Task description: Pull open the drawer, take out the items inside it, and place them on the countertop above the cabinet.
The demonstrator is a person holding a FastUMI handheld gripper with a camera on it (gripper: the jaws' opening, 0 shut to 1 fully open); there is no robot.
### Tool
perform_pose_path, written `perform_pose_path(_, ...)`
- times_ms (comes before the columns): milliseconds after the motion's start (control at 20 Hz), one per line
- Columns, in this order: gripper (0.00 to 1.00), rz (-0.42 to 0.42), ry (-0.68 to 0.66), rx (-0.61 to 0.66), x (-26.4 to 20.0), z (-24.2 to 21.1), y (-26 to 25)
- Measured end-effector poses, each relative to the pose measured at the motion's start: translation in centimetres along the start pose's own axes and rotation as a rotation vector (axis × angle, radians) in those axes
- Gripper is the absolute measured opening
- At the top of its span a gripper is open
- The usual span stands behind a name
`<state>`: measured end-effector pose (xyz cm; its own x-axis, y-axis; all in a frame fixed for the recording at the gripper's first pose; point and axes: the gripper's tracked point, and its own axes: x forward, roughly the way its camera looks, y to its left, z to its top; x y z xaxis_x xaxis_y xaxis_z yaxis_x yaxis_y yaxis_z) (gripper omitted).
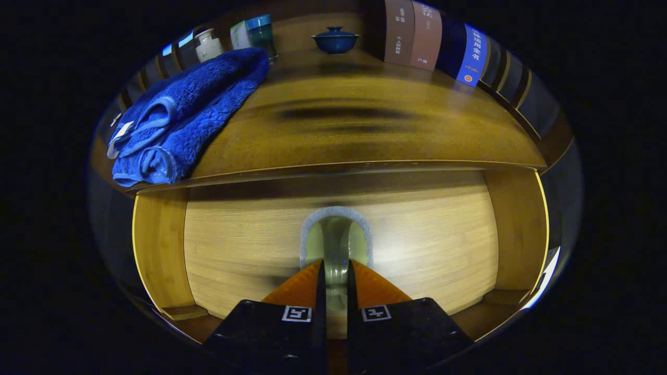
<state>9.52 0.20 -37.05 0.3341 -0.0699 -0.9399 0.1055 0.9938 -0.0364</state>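
Gripper (pixel 336 271) clenched on sponge (pixel 336 234) over open drawer (pixel 234 245), below countertop (pixel 365 130); may snag countertop edge, loosening grasp.

Home-style setting: wooden cabinet (pixel 338 245) with countertop (pixel 365 130) carrying a folded towel (pixel 182 120), toiletry bottles (pixel 208 46), a lidded bowl (pixel 335 40) and upright books (pixel 432 41).

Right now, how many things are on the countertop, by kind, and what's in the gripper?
Blue towel: 1
Blue lidded bowl: 1
Bottles and jars: about 3
Books: about 4, some hidden
Sponge clamped by gripper: 1
Total: about 10
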Motion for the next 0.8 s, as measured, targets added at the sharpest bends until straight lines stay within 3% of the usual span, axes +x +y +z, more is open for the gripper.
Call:
perform_pose_path(450, 0.20, 0.063, -0.086, 0.012, -2.3, -0.7, 0.3)
perform_pose_path(800, 0.20, 0.105, -0.320, 0.031, -11.7, 1.0, -0.1)
